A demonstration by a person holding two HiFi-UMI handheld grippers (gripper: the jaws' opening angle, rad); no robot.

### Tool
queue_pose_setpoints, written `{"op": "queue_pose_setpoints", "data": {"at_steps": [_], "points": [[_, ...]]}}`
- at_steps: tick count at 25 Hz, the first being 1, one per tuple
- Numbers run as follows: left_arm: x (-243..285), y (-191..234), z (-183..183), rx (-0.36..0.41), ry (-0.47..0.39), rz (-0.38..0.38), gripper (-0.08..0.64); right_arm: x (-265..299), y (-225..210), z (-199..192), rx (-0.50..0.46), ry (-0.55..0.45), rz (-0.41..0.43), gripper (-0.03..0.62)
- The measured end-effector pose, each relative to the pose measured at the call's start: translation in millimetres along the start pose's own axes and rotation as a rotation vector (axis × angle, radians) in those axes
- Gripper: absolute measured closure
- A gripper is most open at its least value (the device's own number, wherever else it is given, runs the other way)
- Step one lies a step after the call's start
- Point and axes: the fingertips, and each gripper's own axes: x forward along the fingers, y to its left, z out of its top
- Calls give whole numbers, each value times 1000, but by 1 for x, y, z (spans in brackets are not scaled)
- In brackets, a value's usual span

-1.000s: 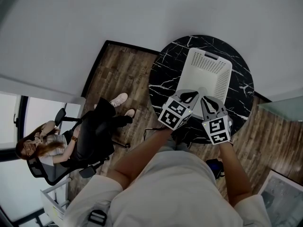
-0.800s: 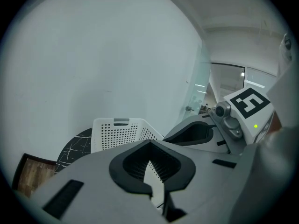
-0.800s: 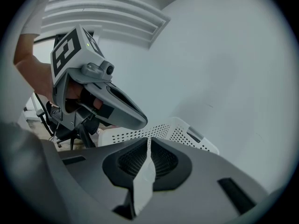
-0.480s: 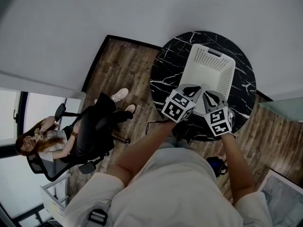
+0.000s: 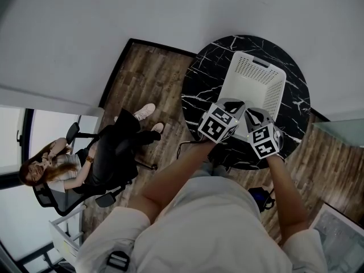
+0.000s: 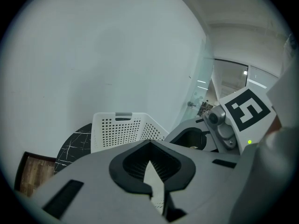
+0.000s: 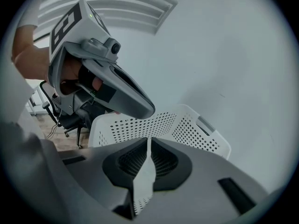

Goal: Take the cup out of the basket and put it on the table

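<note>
White wall (image 5: 114, 16) fills the upper part of the head view, and under it a round black marble table (image 5: 199, 90) stands on a wooden floor (image 5: 148, 78). A white perforated basket (image 5: 256, 81) sits on the table, towards its far right edge. At the near edge of the basket the left gripper (image 5: 238, 104) and the right gripper (image 5: 249, 110) are held side by side, both pointing to the basket.

Only the head view shows a seated person (image 5: 62, 172) on an office chair, well apart from the table at the left side.

The left gripper view looks at the outer wall of the basket and shows its own jaws together at the tips, with nothing between them. It also shows the right gripper just beside, with its marker cube, and a glass partition behind.

The right gripper view shows its own jaws together in the same way and holding nothing, the dotted basket wall beyond them, and above it the left gripper, held by a hand (image 7: 70, 73).

The cup cannot be made out in any view. Both gripper views see only the outside of the basket, and in the head view the inside is too small to tell.
</note>
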Motion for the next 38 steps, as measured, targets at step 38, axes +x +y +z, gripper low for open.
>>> {"op": "queue_pose_setpoints", "data": {"at_steps": [38], "points": [[42, 28, -17, -41, 136, -41, 566, 74, 0, -61, 34, 303, 138, 554]]}}
